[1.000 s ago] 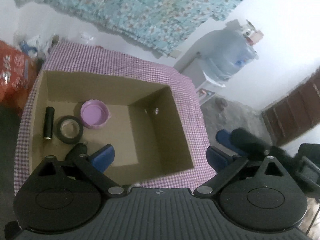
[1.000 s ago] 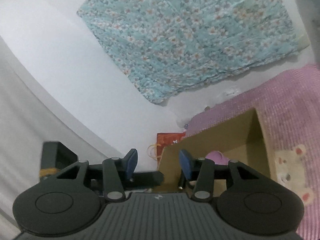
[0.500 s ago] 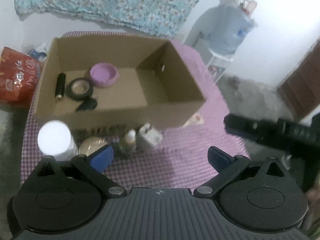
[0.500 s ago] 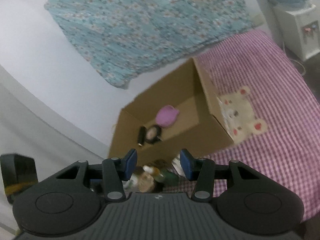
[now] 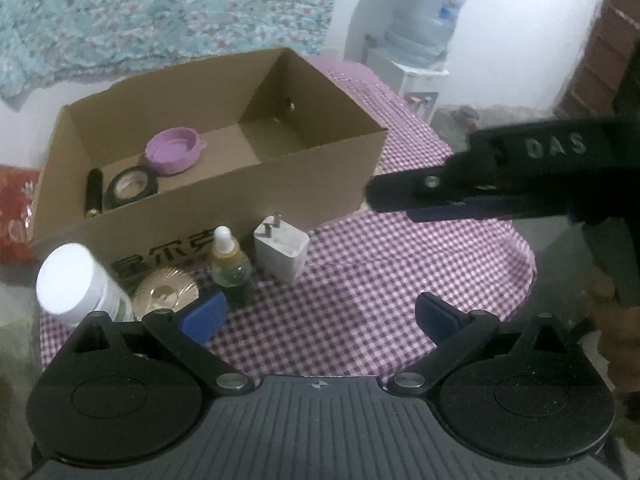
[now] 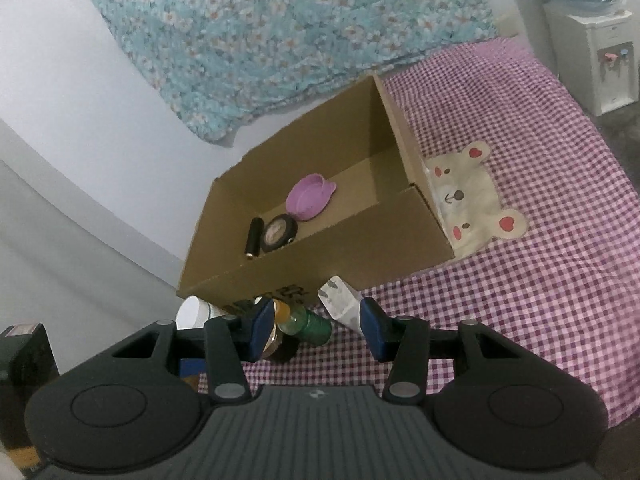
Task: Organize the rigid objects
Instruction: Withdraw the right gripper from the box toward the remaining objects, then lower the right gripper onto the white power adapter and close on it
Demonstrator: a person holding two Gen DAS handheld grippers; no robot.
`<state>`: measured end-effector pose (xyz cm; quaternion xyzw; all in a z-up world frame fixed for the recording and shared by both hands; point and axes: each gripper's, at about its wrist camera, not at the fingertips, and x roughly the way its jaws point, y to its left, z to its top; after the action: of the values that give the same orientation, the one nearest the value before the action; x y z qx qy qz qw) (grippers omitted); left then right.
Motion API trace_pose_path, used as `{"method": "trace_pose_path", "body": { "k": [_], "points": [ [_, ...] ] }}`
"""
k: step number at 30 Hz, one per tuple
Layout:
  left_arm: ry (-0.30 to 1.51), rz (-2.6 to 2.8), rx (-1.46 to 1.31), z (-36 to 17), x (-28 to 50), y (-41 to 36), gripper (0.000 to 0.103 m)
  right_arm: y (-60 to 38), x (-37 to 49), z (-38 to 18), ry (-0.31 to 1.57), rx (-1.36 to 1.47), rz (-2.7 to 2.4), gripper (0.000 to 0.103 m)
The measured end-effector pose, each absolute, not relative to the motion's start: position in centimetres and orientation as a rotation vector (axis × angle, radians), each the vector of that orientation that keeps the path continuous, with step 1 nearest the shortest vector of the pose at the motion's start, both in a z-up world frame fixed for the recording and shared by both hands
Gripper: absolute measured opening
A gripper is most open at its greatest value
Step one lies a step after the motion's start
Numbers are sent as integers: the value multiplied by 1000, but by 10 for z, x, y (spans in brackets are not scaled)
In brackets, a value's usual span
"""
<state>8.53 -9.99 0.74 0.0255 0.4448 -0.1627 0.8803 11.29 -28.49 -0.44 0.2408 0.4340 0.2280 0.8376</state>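
Partly filled cardboard box [image 5: 224, 184] on a counter [image 5: 360, 280] covered with purple checked cloth. Three things already lie at the box's left end: a purple lid [image 5: 172, 152], a roll of black tape [image 5: 130, 186] and a small black cylinder [image 5: 95, 192]; the rest of the box floor shows bare. Four things stand outside, in a row just in front of the box's near wall: a white-capped bottle [image 5: 76, 280], a gold ribbed disc [image 5: 166, 292], a green dropper bottle [image 5: 230, 268] and a white plug adapter [image 5: 282, 252]. By this count the task appears somewhat under half done, with these four left to move.

The left gripper [image 5: 320, 316] hangs above the counter with its jaws wide apart and nothing between them. The right gripper [image 6: 318, 326] also has its jaws apart and empty; in its own view the dropper bottle [image 6: 304, 320] and plug adapter [image 6: 340, 300] sit just ahead, near the gap.

Surroundings: floral blue fabric [image 6: 280, 32] on the wall behind, a water dispenser [image 5: 412, 40] to the right, a red bag [image 5: 14, 212] to the left, and a bear motif [image 6: 472, 200] on the cloth beside the box. The four remaining things stand close together and near the box wall, so a neighbour could be knocked during a grasp. In the left view the right gripper's body crosses above the counter's right side.
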Motion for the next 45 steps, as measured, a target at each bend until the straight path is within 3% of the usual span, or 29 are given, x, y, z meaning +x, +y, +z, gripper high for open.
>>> {"method": "trace_pose_path", "body": {
  "k": [18,27,33,38,45],
  "points": [
    [834,-333,183,-15,91,-119,93,-266,138,-20,980,373,527,50],
    [831,-339,185,-29,99,-120,71,-234,164,-33,1046,209,582,50],
    [840,-334,183,-35,99,-117,64,-207,179,-43,1071,83,610,49],
    [854,-335,164,-36,100,-113,62,-196,187,-55,1097,28,614,35],
    [850,-353,182,-36,97,-115,62,-206,184,-50,1109,46,596,29]
  ]
}}
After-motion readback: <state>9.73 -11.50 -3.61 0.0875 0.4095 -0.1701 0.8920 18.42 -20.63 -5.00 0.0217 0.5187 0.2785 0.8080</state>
